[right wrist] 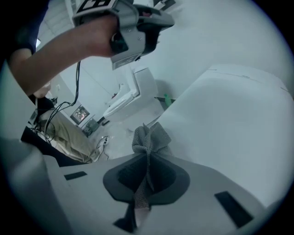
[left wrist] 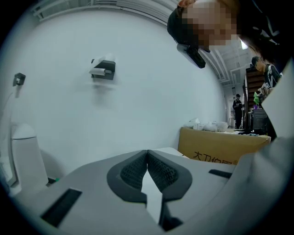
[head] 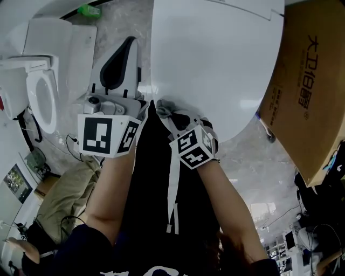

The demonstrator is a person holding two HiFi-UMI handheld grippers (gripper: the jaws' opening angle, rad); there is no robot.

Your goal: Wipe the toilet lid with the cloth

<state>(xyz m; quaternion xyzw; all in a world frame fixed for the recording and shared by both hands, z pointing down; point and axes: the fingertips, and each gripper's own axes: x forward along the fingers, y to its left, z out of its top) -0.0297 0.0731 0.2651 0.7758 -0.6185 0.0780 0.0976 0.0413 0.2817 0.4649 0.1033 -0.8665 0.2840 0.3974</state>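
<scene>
pinching the grey cloth (right wrist: 149,137) between its jaws, the right claw (right wrist: 146,158) holds it bunched at the near edge of the white toilet lid (right wrist: 229,119). left claw (left wrist: 147,160) is closed tip to tip on nothing, raised just left of the lid. cardboard box (head: 312,97) on the lid's right.

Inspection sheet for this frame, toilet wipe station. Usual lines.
Surface: toilet lid closed, white, no marks seen.
Job's things: grey cloth bunched at the lid's front edge; contact unclear.
Clutter: cardboard box beside the lid; green item on the floor.
Grippers: right gripper fingers shut on the cloth; left gripper shut, empty, beside the lid.
Cables: thin cable on the floor.
Surroundings: second toilet, lid raised; white wall.
</scene>
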